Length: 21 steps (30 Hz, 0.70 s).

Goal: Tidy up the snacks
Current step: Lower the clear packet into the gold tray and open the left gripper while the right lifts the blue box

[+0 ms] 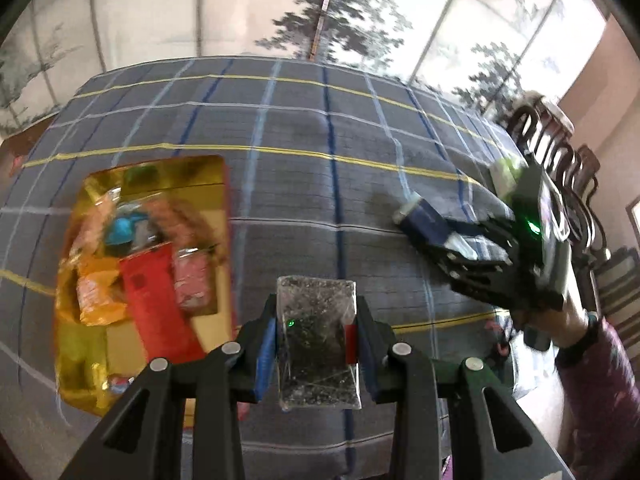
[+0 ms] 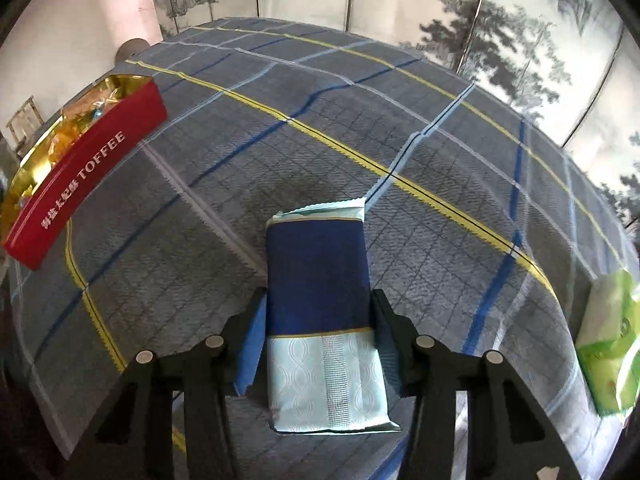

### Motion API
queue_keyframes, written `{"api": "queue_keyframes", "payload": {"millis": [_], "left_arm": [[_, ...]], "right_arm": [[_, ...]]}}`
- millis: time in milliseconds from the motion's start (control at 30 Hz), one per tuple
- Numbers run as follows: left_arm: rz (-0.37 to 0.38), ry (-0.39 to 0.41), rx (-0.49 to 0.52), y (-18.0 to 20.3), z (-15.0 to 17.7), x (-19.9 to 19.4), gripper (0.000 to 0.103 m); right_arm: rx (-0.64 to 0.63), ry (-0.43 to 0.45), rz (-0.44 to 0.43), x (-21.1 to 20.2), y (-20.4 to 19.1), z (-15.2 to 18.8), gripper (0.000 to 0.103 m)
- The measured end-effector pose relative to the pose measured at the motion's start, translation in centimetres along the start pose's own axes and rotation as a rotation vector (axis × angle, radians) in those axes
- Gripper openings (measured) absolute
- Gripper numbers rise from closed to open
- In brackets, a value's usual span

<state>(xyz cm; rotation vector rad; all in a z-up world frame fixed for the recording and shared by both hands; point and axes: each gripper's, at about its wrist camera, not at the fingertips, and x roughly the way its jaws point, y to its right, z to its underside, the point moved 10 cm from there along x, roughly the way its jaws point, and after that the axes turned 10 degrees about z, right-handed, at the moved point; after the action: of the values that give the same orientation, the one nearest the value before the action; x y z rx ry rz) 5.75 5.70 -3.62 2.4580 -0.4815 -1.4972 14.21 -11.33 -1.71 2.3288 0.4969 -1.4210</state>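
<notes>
A blue-and-pale snack packet [image 2: 320, 308] lay on the plaid cloth [image 2: 400, 128], its long axis running straight away along the fingers of the right gripper [image 2: 318, 340], whose jaws pressed both its sides. The left gripper [image 1: 316, 344] clamped a clear packet of dark bits [image 1: 318, 340], lengthwise too, right of the gold toffee tin [image 1: 80, 368].

It looks like a home: behind a bench [image 2: 360, 128] draped in plaid cloth stands a folding screen [image 2: 520, 32] painted with ink trees, and carved wooden chairs [image 1: 556, 168] sit beside the bench.
</notes>
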Motion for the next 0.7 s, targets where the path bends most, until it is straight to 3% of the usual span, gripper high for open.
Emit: {"api": "queue_keyframes", "payload": {"millis": [333,700], "left_arm": [[-0.146,0.063,-0.088,-7.9,2.9,-5.6,0.035],[-0.118,0.049,-0.079,-10.1,4.3,-5.5,0.035]], "right_arm": [[0.365,0.203,-0.137,-7.8,-2.8,0.9,0.047],[0.46,0.19,-0.071,-6.4,-3.5,3.3,0.047]]}}
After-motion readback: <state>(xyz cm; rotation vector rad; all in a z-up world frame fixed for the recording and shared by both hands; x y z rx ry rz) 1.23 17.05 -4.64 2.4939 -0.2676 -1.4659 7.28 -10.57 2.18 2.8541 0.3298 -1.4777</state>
